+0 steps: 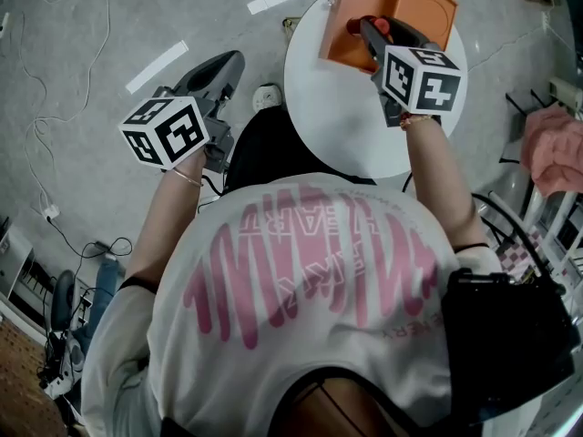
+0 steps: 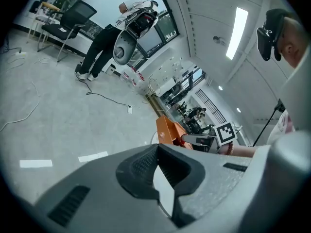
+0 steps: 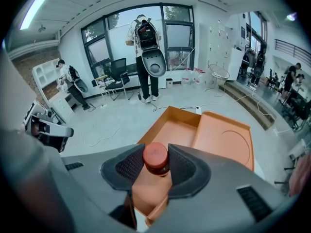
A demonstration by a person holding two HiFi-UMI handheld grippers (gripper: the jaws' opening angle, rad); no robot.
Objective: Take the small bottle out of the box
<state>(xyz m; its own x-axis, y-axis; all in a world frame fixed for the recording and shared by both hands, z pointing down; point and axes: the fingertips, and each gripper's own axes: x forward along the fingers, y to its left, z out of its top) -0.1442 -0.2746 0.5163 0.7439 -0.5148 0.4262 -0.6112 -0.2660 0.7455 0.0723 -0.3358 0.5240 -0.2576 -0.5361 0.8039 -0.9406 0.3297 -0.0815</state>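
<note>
Jaws of right gripper (image 3: 156, 153) tight on small bottle (image 3: 149, 191) over box (image 3: 181, 130) — those of left gripper (image 2: 157, 149) together, empty.

Open-topped box (image 3: 170, 130), lid (image 3: 223, 140) apparently flat alongside, table (image 1: 337, 116) bare nearside

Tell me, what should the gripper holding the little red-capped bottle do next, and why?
Probably lift the right gripper straight up and away. Its jaws already clamp the top of the small red-capped bottle, but the bottle hangs right over the open orange cardboard box, so it is not yet out.
</note>
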